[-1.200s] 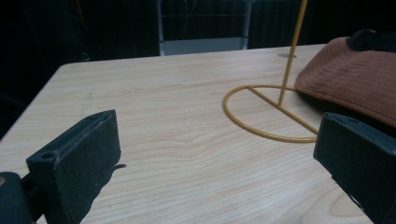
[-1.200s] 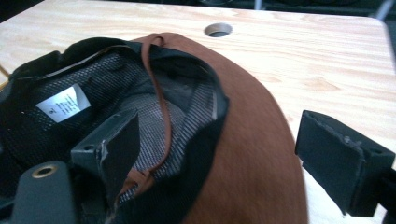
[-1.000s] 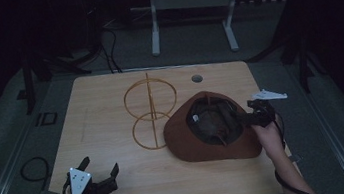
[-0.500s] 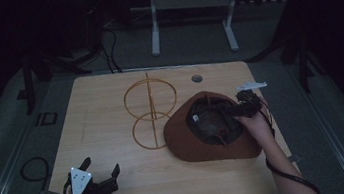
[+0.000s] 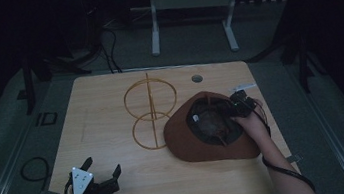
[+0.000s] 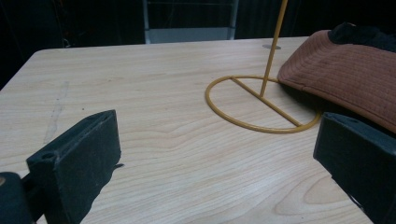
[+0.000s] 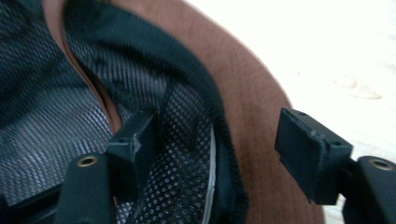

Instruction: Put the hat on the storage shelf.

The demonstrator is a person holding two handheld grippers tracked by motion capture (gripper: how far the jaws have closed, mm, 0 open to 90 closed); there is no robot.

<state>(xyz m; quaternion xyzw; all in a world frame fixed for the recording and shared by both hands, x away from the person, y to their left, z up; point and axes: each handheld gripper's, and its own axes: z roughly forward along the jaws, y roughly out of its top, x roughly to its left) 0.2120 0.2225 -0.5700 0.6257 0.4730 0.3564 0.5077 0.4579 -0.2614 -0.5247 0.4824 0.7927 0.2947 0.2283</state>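
A brown hat (image 5: 205, 138) lies upside down on the table (image 5: 111, 110), its brim touching the base ring of a yellow wire stand (image 5: 151, 110). The right gripper (image 7: 215, 140) straddles the hat's edge, one jaw inside the mesh lining, one over the brim; its jaws have just been closing, not yet pressing. The left gripper (image 5: 100, 173) rests wide open near the table's front left corner.

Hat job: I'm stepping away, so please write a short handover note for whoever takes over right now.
Left claw: open, idle at the near left table edge.
Right claw: has just been closing; jaws straddle the hat rim, one inside the crown, one over the brim, not yet pressing.
Hat lies upside down beside the wire stand, its brim over the base ring.
Done: nothing lifted.
Left: grip and lift, probably onto the stand.
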